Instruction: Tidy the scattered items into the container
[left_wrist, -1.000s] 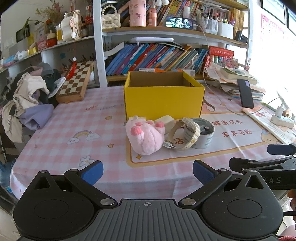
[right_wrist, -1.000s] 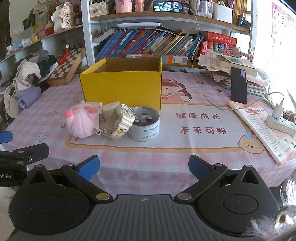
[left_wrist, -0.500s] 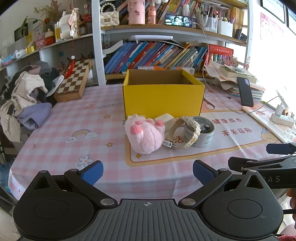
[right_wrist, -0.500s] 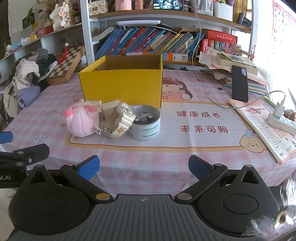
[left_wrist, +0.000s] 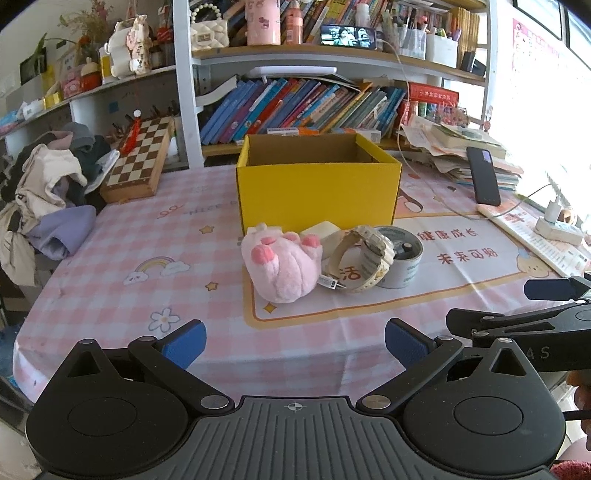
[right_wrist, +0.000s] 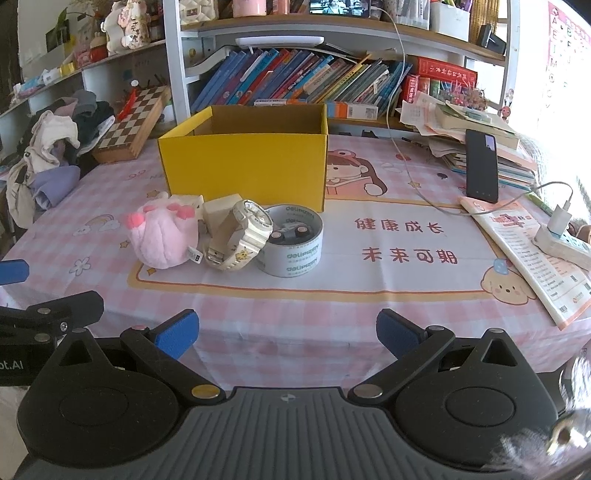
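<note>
A: OK, quick status, near to far. Left gripper (left_wrist: 294, 341) low at 6 o'clock in its own view, blue fingers (left_wrist: 186, 341) spread wide, nothing between them. Right gripper (right_wrist: 287, 333) same story: tongs apart, empty, over the near table edge.

B: Both hovering off the items?

A: Yep, short of the pile. Right gripper's side shows at 3 o'clock in the left cam, left one's at 9 o'clock in the right cam.

B: Items?

A: Clustered mid-table on the pink checked cloth (left_wrist: 110, 266), just in front of the box. L to R: pink plush paw (left_wrist: 282, 264), cream block (left_wrist: 325, 236) behind it, cream wristwatch (left_wrist: 364, 258) standing on edge, tape roll (left_wrist: 400, 258). Plush touches the watch strap; watch leans on the roll. Small dark cylinders sit inside the roll's core (right_wrist: 290, 234), can't ID them.

B: Container?

A: Yellow cardboard box (left_wrist: 319, 195), top open, upright, at 12 o'clock right behind the cluster. Inside, as far as visible, only bare brown walls; floor is hidden.

B: Farther out?

A: Chessboard (left_wrist: 142, 162) at 10 o'clock, clothes heap (left_wrist: 48, 199) at 9, black phone (left_wrist: 482, 177) leaning on a paper stack at 2, power strip (right_wrist: 561, 245) at 3. Bookshelf (left_wrist: 306, 107) along the back.
</note>
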